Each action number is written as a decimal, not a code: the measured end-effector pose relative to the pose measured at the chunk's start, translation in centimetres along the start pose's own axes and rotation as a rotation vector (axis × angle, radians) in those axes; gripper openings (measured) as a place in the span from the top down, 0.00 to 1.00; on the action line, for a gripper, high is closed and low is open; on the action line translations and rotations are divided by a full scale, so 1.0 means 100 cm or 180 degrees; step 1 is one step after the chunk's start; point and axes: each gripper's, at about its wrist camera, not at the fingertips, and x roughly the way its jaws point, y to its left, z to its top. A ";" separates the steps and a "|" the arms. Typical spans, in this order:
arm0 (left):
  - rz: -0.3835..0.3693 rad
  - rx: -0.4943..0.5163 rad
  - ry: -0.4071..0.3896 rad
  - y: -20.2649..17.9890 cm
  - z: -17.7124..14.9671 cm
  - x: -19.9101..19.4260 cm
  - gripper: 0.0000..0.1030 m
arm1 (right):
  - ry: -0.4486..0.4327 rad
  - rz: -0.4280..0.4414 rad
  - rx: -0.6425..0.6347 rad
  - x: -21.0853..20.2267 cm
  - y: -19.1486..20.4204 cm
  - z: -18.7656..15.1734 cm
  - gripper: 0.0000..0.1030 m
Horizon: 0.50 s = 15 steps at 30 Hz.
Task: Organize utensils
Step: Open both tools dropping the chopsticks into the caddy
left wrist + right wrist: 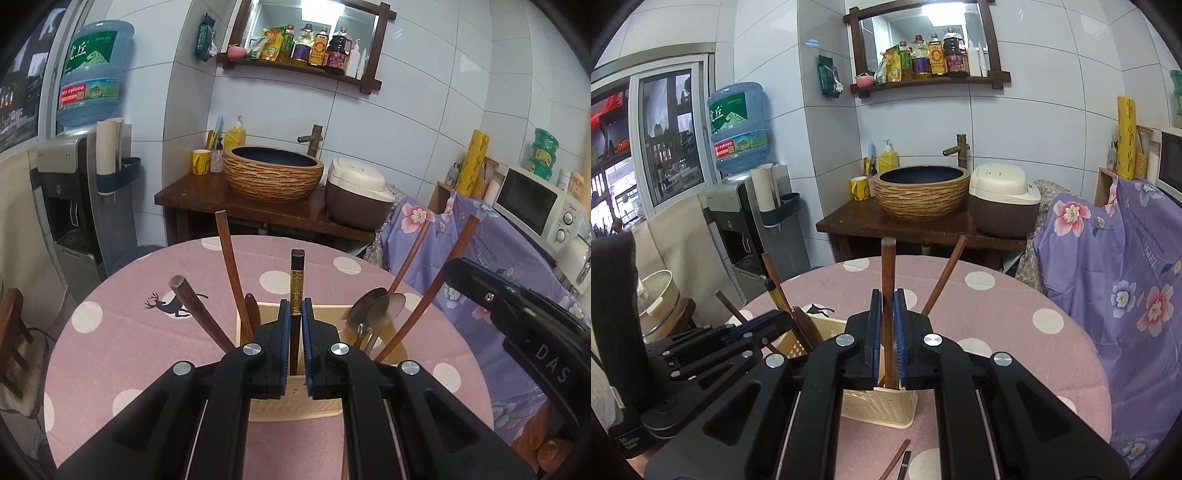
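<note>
A cream plastic utensil holder stands on the pink polka-dot table; it also shows in the right wrist view. My left gripper is shut on a black chopstick with a gold band, held upright over the holder. My right gripper is shut on a brown wooden handle standing in the holder. Wooden utensils and metal spoons lean in the holder. The right gripper's body shows at the left view's right edge.
Two loose chopsticks lie on the table near the front. Behind the table stand a wooden counter with a basin, a rice cooker, a water dispenser and a floral cloth.
</note>
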 end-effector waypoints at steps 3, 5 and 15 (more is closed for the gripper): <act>-0.0052 0.0022 -0.0013 -0.001 -0.003 -0.006 0.91 | -0.0013 0.0012 0.0003 -0.001 -0.001 -0.007 0.92; -0.0094 0.0075 -0.0039 -0.004 -0.008 -0.016 0.76 | -0.0052 0.0012 -0.0003 -0.006 -0.002 -0.011 0.90; 0.0007 0.0138 -0.0117 0.015 -0.088 -0.065 0.35 | 0.0257 -0.0249 0.0099 -0.031 -0.011 -0.075 0.55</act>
